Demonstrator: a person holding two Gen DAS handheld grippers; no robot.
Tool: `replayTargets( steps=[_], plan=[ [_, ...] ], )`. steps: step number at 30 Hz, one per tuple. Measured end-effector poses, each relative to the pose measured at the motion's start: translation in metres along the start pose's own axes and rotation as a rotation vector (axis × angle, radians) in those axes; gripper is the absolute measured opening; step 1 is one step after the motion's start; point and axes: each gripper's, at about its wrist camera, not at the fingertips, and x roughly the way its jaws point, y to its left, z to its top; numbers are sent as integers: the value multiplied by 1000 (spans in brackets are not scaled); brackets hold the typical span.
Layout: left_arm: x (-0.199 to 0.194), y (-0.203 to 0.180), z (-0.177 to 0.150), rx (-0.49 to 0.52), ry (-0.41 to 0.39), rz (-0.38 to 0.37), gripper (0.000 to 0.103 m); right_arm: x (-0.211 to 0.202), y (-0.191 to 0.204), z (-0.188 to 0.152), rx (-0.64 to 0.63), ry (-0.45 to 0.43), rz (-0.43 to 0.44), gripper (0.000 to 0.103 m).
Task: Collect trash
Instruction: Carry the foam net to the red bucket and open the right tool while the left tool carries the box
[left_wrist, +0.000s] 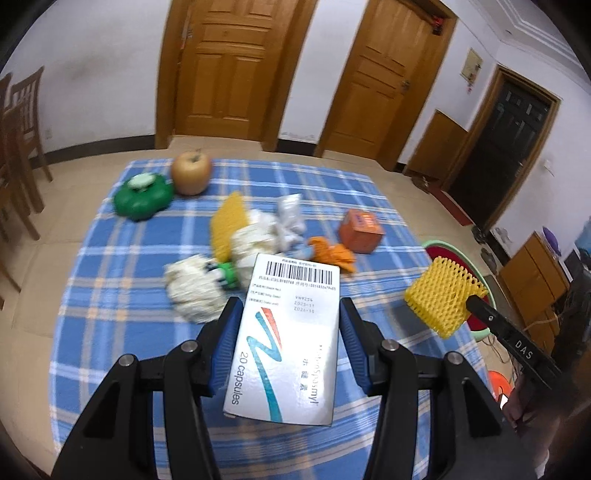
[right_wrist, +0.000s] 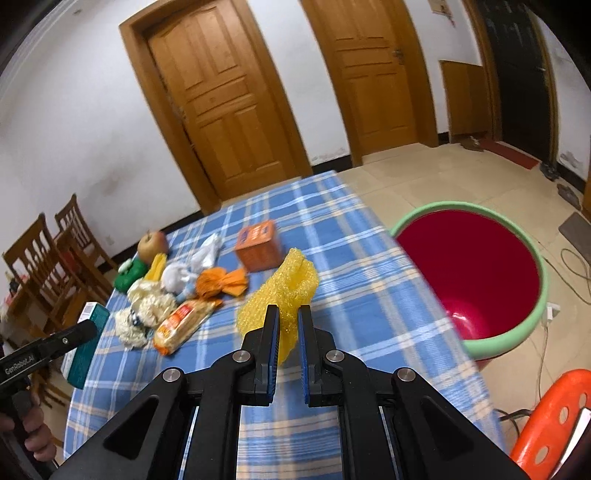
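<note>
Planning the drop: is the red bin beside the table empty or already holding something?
Not empty: the red bin is open-topped, and one shiny red rounded thing lies at its bottom.

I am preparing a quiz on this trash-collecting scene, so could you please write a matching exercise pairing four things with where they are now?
Things:
1. white cardboard capsule box
2. yellow foam mesh sleeve
3. brownish round apple
4. red bin with green rim

Places:
A. on the floor beside the table
B. clamped in the right gripper
C. on the blue plaid tablecloth, next to a green lidded container
D. clamped in the left gripper

Pairs: 1-D, 2-B, 3-C, 4-A
</note>
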Motion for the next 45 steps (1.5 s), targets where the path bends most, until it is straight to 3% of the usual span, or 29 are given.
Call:
replayTargets(
  steps=[14,30,39,45],
  plan=[
    [46,-90,27,146,48,-99,53,-20,-81,19,129,-90,-119,10],
    [94,-180,40,281,80,-215,53,-2,-162,15,255,-64,-305,12],
    [119,-209,37,316,112,-239,53,8,-183,15,305,-50,-322,23],
    [138,-225,30,345,146,-258,53,-4,-191,16,326,-73,-323,24]
  ],
)
